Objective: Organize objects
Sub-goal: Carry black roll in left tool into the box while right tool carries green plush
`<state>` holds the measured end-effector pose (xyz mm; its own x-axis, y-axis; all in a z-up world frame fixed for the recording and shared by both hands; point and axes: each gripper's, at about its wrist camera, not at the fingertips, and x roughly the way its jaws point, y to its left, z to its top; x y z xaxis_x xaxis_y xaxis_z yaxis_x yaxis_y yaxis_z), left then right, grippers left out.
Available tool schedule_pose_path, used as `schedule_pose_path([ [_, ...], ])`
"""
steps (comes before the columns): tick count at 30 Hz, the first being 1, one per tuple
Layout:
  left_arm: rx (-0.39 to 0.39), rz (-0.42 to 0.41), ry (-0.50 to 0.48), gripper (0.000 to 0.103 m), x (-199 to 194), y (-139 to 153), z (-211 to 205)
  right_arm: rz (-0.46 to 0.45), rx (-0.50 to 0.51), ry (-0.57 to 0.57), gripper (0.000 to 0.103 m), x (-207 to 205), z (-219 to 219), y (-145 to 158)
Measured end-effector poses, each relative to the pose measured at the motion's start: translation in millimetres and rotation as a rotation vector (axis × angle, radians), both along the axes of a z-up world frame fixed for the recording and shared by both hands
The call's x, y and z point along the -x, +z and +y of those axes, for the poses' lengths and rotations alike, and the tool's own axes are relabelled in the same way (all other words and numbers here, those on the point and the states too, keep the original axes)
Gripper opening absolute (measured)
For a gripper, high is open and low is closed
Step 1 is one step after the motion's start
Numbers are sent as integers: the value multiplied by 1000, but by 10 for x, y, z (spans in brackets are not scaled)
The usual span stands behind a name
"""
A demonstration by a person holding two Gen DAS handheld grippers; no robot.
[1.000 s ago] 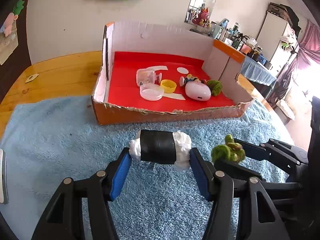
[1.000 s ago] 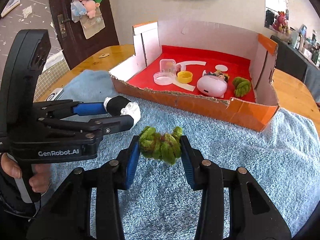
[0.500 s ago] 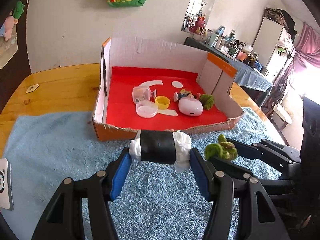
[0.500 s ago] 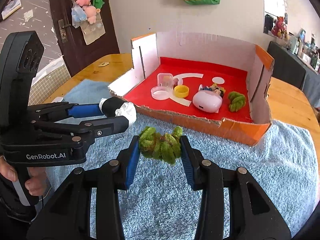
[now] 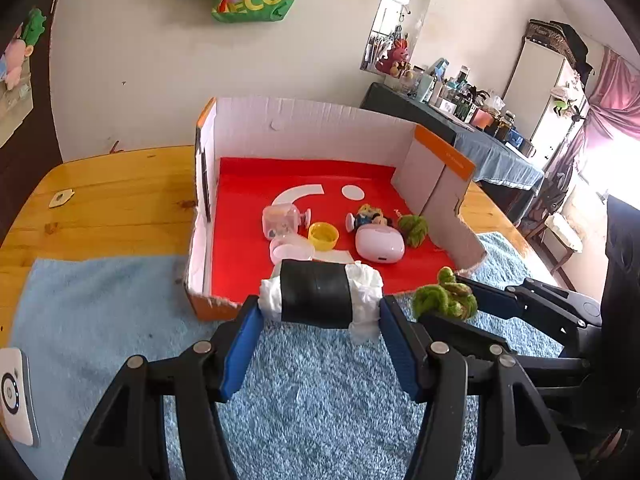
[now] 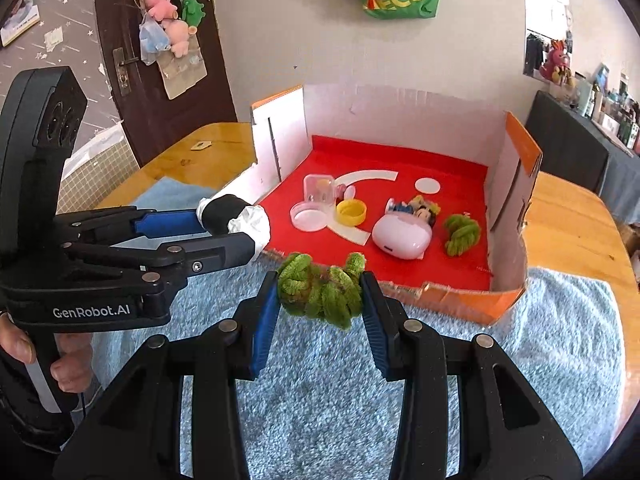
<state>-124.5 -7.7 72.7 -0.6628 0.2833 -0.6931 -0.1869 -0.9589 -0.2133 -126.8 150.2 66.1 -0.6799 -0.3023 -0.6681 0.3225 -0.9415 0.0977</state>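
Where roll (image 5: 318, 295) hangs, box rim (image 5: 216, 306) hidden

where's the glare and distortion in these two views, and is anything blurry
Left wrist view: the window at right is blown out white, and fisheye bending curves the wooden table edge. Right wrist view: even light, dark corner vignette, the cardboard box walls bowed. Both sharp; the black-taped white bundle and green fuzzy bundle are crisp.

Two green fuzzy bundles are showing: one (image 6: 320, 290) sitting between the right gripper's pads, one (image 6: 462, 234) lying ahead in the box. One black-banded white roll (image 5: 318, 294) is sitting between the left gripper's pads.
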Motion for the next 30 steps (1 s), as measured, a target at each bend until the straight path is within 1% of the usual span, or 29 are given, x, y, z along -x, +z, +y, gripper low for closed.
schedule_pose_path([
  [4, -1, -1, 0, 62, -3, -1, 0, -4, 6, -4, 38, 80, 34, 16],
  [11, -6, -20, -4, 62, 197, 32, 12, -16, 6, -11, 38, 261, 89, 33],
  [17, 4, -41, -10, 62, 366, -3, 31, -33, 9, -24, 38, 401, 153, 4],
  [30, 22, -107, -29, 62, 552, -165, 50, -125, -10, -39, 38, 655, 211, -213],
])
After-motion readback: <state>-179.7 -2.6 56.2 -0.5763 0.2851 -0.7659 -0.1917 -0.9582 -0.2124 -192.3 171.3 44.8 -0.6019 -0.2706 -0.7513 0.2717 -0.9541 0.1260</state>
